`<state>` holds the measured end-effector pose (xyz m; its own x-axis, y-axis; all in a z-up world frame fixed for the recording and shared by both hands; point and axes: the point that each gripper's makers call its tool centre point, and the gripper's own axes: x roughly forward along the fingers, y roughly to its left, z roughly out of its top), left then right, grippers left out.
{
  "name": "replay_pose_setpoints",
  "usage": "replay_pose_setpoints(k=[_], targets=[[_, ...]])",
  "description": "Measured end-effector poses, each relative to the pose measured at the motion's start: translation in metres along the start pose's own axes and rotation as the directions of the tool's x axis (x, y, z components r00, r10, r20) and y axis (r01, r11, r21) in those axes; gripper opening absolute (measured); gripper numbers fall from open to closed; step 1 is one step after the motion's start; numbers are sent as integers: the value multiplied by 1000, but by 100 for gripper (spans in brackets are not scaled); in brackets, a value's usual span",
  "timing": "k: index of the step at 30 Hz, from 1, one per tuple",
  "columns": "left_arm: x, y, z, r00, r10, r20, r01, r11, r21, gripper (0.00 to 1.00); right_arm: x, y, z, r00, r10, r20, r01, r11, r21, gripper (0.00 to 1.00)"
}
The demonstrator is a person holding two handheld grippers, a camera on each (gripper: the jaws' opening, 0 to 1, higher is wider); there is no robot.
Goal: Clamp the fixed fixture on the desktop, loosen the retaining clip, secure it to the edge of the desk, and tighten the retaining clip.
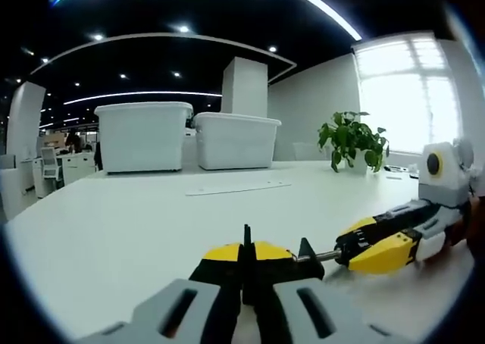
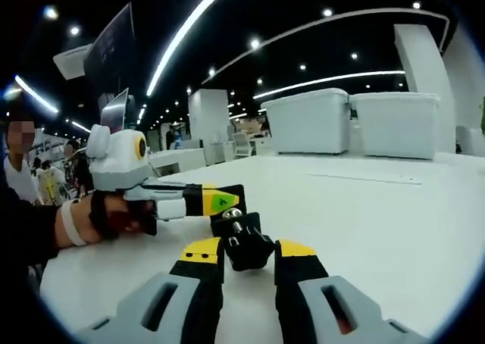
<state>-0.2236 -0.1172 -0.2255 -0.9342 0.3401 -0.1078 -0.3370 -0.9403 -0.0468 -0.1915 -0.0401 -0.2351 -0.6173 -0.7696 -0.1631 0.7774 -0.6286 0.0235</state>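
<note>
Closest to the lens in the left gripper view, the left gripper [image 1: 244, 272] is showing its yellow-tipped fingers [image 1: 220, 254] pressed together on the black fixture [image 1: 307, 251], which is sitting low on the white tabletop [image 1: 136, 230] just ahead of them. In the right gripper view the same fixture [image 2: 244, 242] is lying between the right gripper's [image 2: 246, 254] fingers [image 2: 198, 251], which are standing spread to either side of it; whether they are touching it cannot be told.

From the right of the left gripper view, the right gripper [image 1: 345, 254] is reaching in with its tips at the metal screw rod [image 1: 322, 257] projecting from the fixture. Judged from this, the step in hand is loosening the retaining clip while the left gripper is steadying the body.

To do it well, the holding side should be gripping the body squarely and keeping it down on the tabletop, so turning force is going into the screw and not into twisting the fixture. The turning fingers should be seating fully on the rod's end before rotating, since a shallow hold is likely to slip.

Beyond, two white storage bins [image 1: 144, 136] and a potted plant [image 1: 352, 139] are standing well apart from the work.
</note>
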Motion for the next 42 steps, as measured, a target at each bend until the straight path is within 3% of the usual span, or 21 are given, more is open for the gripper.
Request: replay_pose_setpoints(k=[2, 4, 6, 7, 8, 9, 11, 13, 14, 15, 17, 18, 24, 29, 33, 34, 36, 38, 39, 41, 42], targets=[[0, 1, 0, 1000, 3, 0, -3, 1000, -2, 4, 2, 1, 3, 1000, -1, 10, 2, 992, -125, 24], [-1, 2, 0, 1000, 7, 1, -7, 1000, -3, 4, 3, 2, 4, 1000, -13, 16, 17, 966, -256, 24], [-1, 3, 0, 1000, 10, 1, -10, 1000, -3, 4, 3, 5, 6, 999, -21, 28, 31, 897, -441, 24], [-1, 3, 0, 1000, 11, 1, -11, 1000, -3, 4, 2, 8, 7, 999, -21, 35, 36, 845, -534, 24], [-2, 3, 0, 1000, 12, 1, -12, 1000, 0, 4, 2, 9, 6, 999, -28, 39, 46, 816, -576, 24], [-2, 3, 0, 1000, 13, 2, -13, 1000, 1, 4, 2, 10, 5, 999, -34, 41, 51, 812, -582, 24], [-2, 5, 1, 1000, 17, 2, -17, 1000, -2, 4, 4, 9, 4, 999, -35, 35, 49, 841, -538, 25], [-2, 5, 1, 1000, 18, 2, -18, 1000, -1, 4, 3, 8, 3, 999, -24, 24, 32, 904, -427, 26], [-2, 4, 1, 1000, 17, 2, -17, 1000, 0, 4, 2, 12, 5, 1000, 18, 18, -11, 949, -314, 31], [-2, 4, 1, 1000, 15, 2, -15, 1000, 0, 4, 1, 12, 7, 999, 33, 22, -27, 971, -240, 38], [-2, 4, 1, 1000, 14, 2, -14, 1000, 2, 4, 0, 10, 6, 998, 57, 20, -54, 992, -114, 52], [-2, 4, 1, 1000, 13, 2, -13, 1000, 3, 4, -1, 6, 2, 999, 35, -6, -36, 997, -71, 53], [-2, 4, 1, 1000, 14, 3, -14, 1000, 6, 4, 3, -4, 7, 1000, 28, 9, -29, 996, 81, 41], [-1, 4, 1, 1000, 14, 3, -14, 1000, 7, 4, 8, -3, 1, 999, 25, -21, -24, 998, 61, 27], [-1, 4, 1, 1000, 16, 3, -16, 1000, 10, 4, 8, 0, 3, 1000, 28, -10, -28, 999, 22, 25], [-1, 5, 1, 1000, 19, 4, -19, 1000, 11, 4, 9, -1, 3, 1000, 17, -6, -17, 1000, 0, 24], [-1, 5, 1, 1000, 21, 4, -21, 1000, 7, 4, 9, 2, 6, 1000, 12, 6, -11, 992, -126, 24], [-1, 6, 1, 1000, 21, 4, -21, 1000, 2, 4, 9, 4, 8, 1000, 7, 14, -2, 958, -287, 23], [-1, 5, 1, 1000, 21, 4, -21, 1000, 4, 4, 8, 7, 9, 1000, 3, 19, 4, 927, -376, 23], [-1, 5, 1, 1000, 21, 4, -21, 1000, 6, 4, 8, 12, 11, 999, -3, 35, 22, 823, -567, 23], [-1, 5, 1, 1000, 22, 4, -22, 1000, 6, 4, 7, 15, 10, 999, -14, 52, 44, 756, -653, 23]])
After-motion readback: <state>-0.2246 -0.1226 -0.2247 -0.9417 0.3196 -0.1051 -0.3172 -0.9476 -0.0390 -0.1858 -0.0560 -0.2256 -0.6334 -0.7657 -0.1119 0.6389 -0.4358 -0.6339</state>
